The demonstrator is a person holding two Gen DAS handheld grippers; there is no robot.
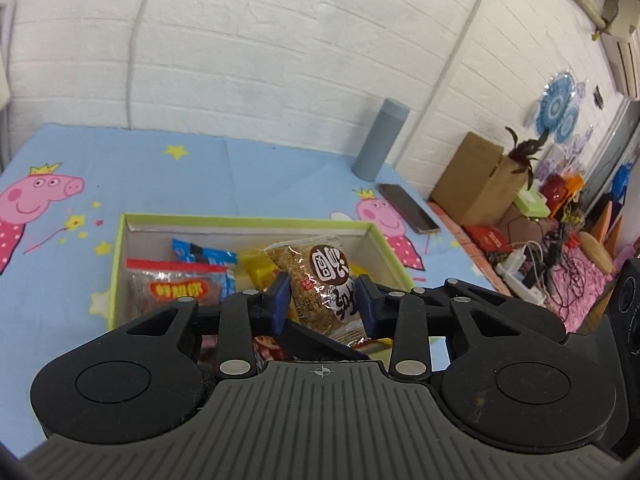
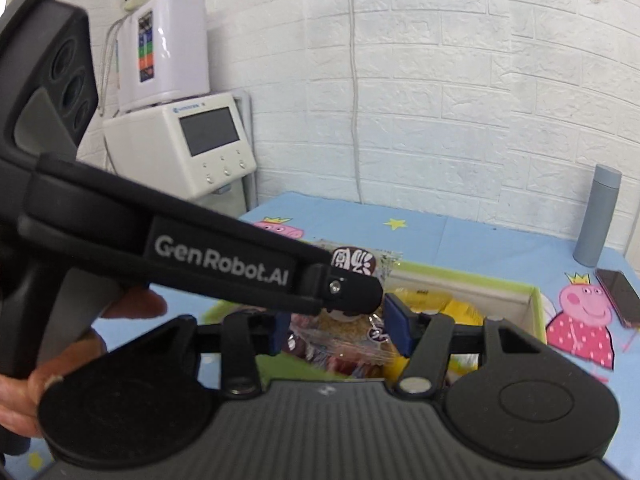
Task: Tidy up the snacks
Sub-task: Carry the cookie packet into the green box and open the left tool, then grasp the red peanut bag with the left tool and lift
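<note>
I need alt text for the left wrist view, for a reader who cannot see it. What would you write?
The left gripper holds a clear snack packet with a brown round label between its blue pads, above a green-rimmed box that has other snack packets inside. The box sits on a blue cartoon-pig tablecloth; a grey cylinder bottle and a phone lie behind it by a white brick wall.

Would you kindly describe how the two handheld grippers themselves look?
Both the left gripper and right gripper are matte black plastic with ribbed grey bases, round side discs, silver rivets and blue fingers. White "GenRobot.AI" lettering marks the left one's side. No cables show.
</note>
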